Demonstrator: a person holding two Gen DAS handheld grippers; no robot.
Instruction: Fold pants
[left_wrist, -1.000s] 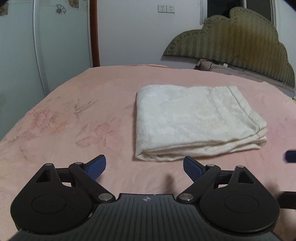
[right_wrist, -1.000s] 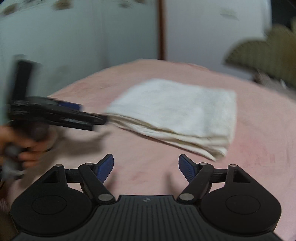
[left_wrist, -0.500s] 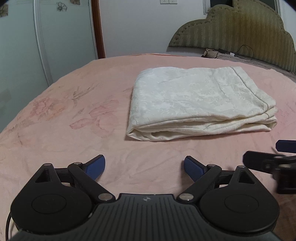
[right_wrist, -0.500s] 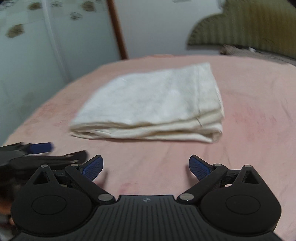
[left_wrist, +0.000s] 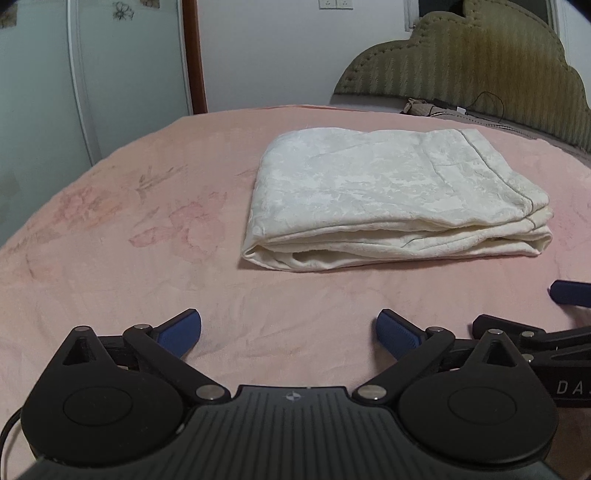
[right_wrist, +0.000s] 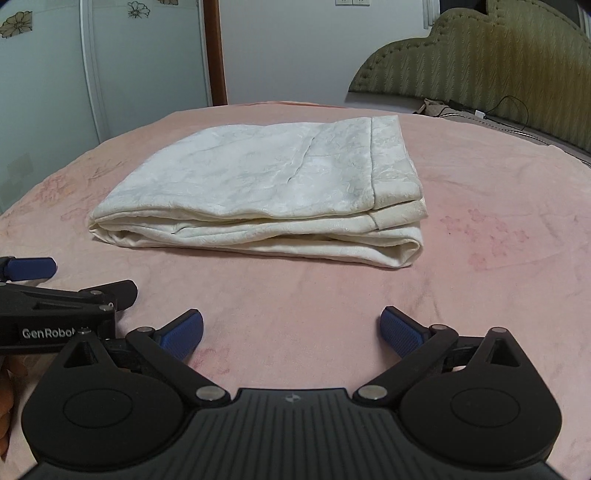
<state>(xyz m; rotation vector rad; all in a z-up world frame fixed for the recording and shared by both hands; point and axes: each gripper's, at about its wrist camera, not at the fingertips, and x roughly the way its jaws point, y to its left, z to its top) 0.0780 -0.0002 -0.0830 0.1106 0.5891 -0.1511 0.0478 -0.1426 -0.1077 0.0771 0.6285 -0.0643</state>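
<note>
Left wrist view shows the bed (left_wrist: 110, 258), its pink flowered cover spreading across the whole lower scene, with the padded headboard (left_wrist: 480, 59) at the far end. On the cover, toward the middle, lie the pants (left_wrist: 388, 199): cream fabric stacked in several flat layers, edges roughly aligned, so the folding looks finished or nearly so. They rest on their own, touched by nothing.

The left hand-held gripper (left_wrist: 288, 330) sits low over the cover, short of the bundle; its jaws have just been opening, now stand wide apart, and nothing is between them. The right hand-held gripper (right_wrist: 291, 330) is the same: jaws just opened, spread wide and empty, near the pants' front edge. Both seem drawn back to leave the stack undisturbed.

Small lettering on the left tool's side, seen from the right wrist, reads "GenRobot"; the right tool's side shows "DA", cut off.
</note>
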